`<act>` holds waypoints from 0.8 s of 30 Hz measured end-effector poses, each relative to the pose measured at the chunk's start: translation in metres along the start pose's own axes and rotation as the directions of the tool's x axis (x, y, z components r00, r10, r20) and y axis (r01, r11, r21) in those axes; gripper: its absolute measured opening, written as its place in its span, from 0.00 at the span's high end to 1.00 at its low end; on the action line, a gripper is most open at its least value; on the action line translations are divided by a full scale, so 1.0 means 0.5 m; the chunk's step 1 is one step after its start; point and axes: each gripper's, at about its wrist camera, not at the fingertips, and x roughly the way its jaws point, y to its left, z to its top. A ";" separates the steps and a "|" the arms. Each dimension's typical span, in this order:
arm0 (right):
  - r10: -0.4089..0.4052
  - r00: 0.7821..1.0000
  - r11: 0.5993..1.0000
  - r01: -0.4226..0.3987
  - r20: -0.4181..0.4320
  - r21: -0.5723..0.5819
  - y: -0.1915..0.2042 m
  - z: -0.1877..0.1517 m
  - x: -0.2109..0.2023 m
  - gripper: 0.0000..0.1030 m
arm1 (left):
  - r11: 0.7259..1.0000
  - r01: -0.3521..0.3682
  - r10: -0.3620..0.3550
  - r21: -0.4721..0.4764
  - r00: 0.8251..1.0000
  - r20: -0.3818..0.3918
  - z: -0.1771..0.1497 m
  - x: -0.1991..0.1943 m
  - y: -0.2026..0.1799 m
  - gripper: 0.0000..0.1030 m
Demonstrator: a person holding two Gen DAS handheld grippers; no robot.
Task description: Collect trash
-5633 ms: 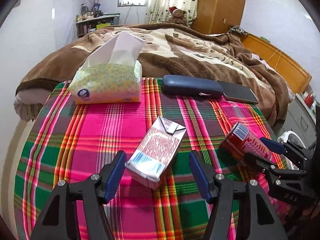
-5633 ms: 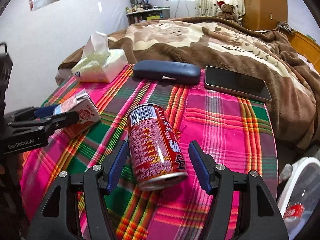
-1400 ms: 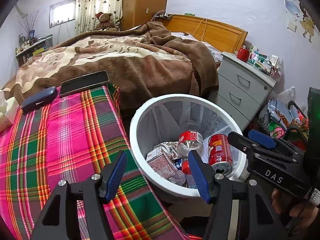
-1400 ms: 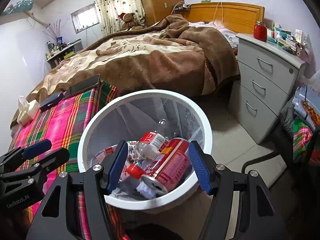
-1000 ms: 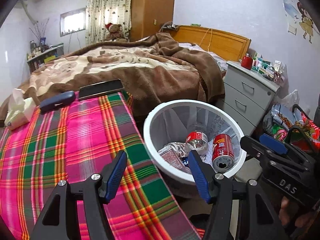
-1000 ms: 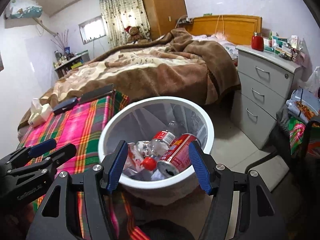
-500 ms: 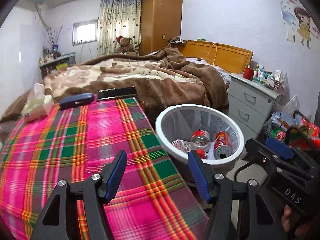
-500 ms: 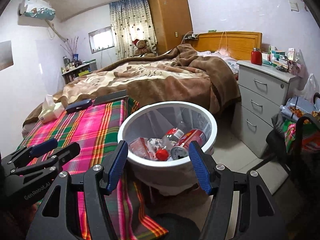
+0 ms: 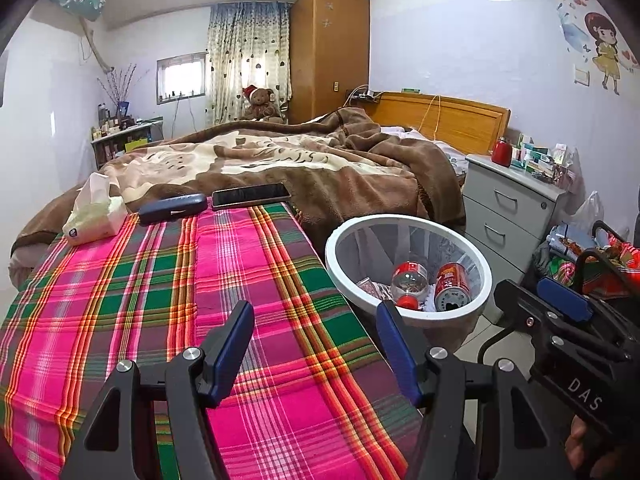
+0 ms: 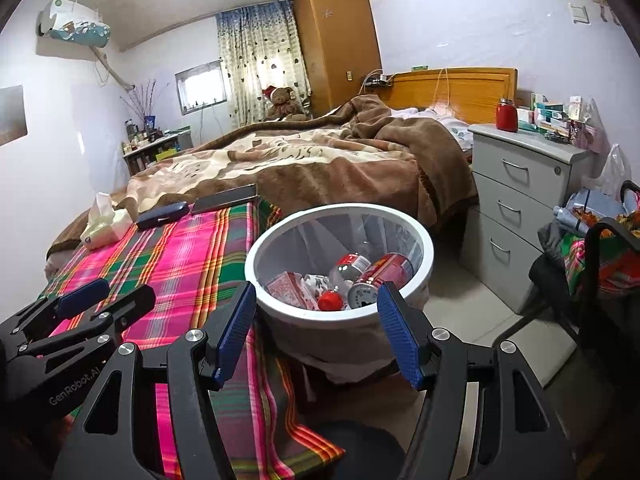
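Beside the plaid-covered table's right edge, the white trash bin (image 10: 264,254) holds the collected trash.

Both grippers are empty with fingers spread wide: the left gripper (image 9: 316,344) hangs over the near part of the plaid tablecloth (image 9: 120,288), the right gripper (image 10: 318,330) over the bin's near rim. Inside the bin lie a red soda can (image 10: 380,276), a clear plastic bottle (image 10: 346,268) with a red cap, and a red-and-white carton (image 10: 290,288), all touching one another. Along the table's far edge sit a tissue pack (image 9: 94,216) at the left corner, a dark blue glasses case (image 9: 173,208) beside it, and a smartphone (image 9: 251,196) toward the right corner, close against the brown blanket (image 9: 320,168) of the bed.
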 end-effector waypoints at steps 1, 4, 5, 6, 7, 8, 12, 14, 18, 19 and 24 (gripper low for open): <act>-0.001 1.000 1.000 0.001 0.002 0.000 0.000 0.000 0.000 0.37 | 1.000 -0.001 0.001 0.000 1.000 0.000 -0.001 -0.001 0.000 0.39; -0.003 1.000 1.000 0.003 0.003 0.002 0.001 -0.002 -0.002 0.37 | 1.000 0.003 -0.003 0.000 1.000 0.000 -0.001 0.000 -0.003 0.39; -0.003 1.000 1.000 0.003 0.001 0.002 0.002 -0.002 -0.002 0.37 | 1.000 0.003 -0.003 -0.001 1.000 0.001 -0.001 -0.001 -0.003 0.39; -0.007 1.000 1.000 0.006 0.001 0.003 0.004 -0.003 -0.002 0.37 | 1.000 0.002 -0.002 0.000 1.000 0.000 -0.001 0.000 -0.003 0.39; -0.008 1.000 1.000 0.008 0.000 0.004 0.005 -0.004 -0.003 0.37 | 1.000 0.003 -0.003 -0.002 1.000 0.000 -0.001 -0.001 -0.002 0.39; -0.007 1.000 1.000 0.007 -0.002 0.004 0.004 -0.005 -0.003 0.37 | 1.000 0.005 -0.005 -0.002 1.000 0.001 -0.003 -0.003 -0.002 0.39; -0.006 1.000 1.000 0.006 -0.001 0.003 0.004 -0.006 -0.004 0.37 | 1.000 0.006 -0.006 -0.002 1.000 0.000 -0.003 -0.003 -0.003 0.39; -0.006 1.000 1.000 0.006 -0.001 0.007 0.005 -0.006 -0.004 0.37 | 1.000 0.005 -0.005 -0.005 1.000 0.000 -0.003 -0.004 -0.002 0.39; -0.007 1.000 1.000 0.007 -0.001 0.006 0.004 -0.005 -0.004 0.37 | 1.000 0.007 -0.008 -0.006 1.000 -0.003 -0.002 -0.005 0.000 0.39; -0.007 1.000 1.000 0.007 0.000 0.006 0.004 -0.005 -0.004 0.37 | 1.000 0.008 -0.008 -0.006 1.000 -0.004 -0.002 -0.005 0.000 0.39; -0.008 1.000 1.000 0.008 0.001 0.006 0.005 -0.005 -0.004 0.37 | 1.000 0.008 -0.008 -0.005 1.000 0.000 -0.003 -0.007 -0.001 0.39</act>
